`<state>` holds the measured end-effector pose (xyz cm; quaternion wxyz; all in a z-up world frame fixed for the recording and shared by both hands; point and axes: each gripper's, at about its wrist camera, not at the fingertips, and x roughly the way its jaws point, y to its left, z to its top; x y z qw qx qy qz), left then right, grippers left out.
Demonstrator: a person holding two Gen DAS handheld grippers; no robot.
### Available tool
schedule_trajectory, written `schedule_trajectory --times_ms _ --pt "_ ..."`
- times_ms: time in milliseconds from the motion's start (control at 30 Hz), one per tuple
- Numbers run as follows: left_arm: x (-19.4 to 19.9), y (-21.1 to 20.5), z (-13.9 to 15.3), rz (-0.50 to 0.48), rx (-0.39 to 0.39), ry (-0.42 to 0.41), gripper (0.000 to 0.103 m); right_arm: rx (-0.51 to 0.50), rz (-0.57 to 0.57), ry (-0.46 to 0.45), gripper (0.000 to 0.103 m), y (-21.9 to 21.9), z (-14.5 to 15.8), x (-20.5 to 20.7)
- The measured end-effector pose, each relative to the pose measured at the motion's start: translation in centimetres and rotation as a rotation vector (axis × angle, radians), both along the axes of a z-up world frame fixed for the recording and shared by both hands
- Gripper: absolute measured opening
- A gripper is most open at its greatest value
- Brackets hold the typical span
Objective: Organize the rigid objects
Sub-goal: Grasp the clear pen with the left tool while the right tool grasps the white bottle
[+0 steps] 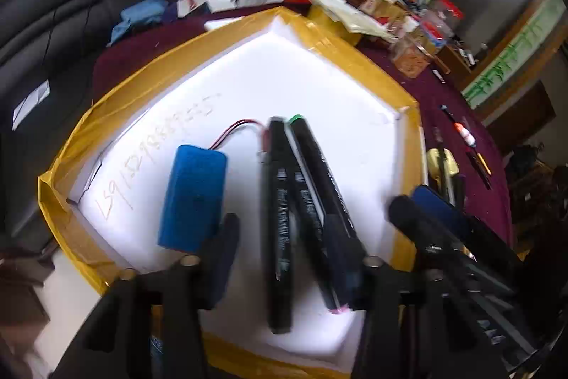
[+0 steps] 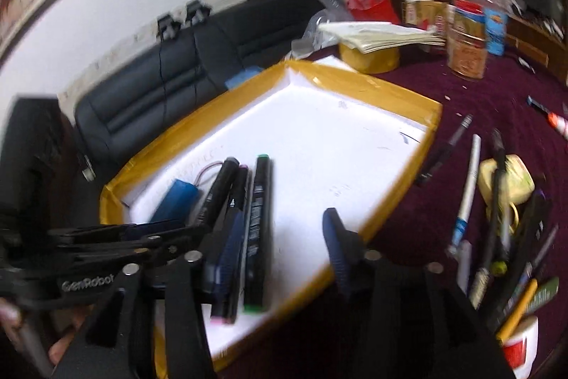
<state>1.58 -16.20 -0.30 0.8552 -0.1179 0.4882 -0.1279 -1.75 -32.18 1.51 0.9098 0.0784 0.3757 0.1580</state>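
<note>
Left wrist view: the left hand-held gripper (image 1: 293,258) hangs over a white tray (image 1: 319,84) edged in yellow tape, its jaws apart and gripping nothing, with black markers (image 1: 280,219) lying between them on the tray floor. A blue battery pack (image 1: 193,198) with red and black leads lies just beside the markers.

Right wrist view: the right hand-held gripper (image 2: 280,244) also stands with jaws apart and empty above the tray's near edge. The markers (image 2: 257,229) rest side by side in the tray, the battery pack (image 2: 175,201) next to them. More pens (image 2: 468,187) are scattered over the maroon-covered surface (image 2: 408,229) outside the tray.
</note>
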Motion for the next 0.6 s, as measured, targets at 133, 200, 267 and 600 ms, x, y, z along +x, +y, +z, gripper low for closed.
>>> schedule_trajectory --times_ms 133,200,267,600 --pt "-2.2 -1.0 1.6 -0.023 -0.025 -0.092 0.065 0.081 -0.060 -0.052 0.057 -3.7 1.2 -3.9" --pt "-3.3 -2.4 2.2 -0.066 -0.033 -0.140 0.069 0.119 -0.104 -0.080 0.063 -6.0 1.3 -6.4" --pt "-4.0 -4.3 2.5 -0.135 -0.047 -0.153 0.069 0.143 -0.162 -0.077 0.063 -8.4 1.2 -8.1" --pt "-8.0 -10.5 2.8 -0.387 -0.044 -0.178 0.072 0.127 -0.406 0.015 0.064 -17.5 -1.2 -12.5"
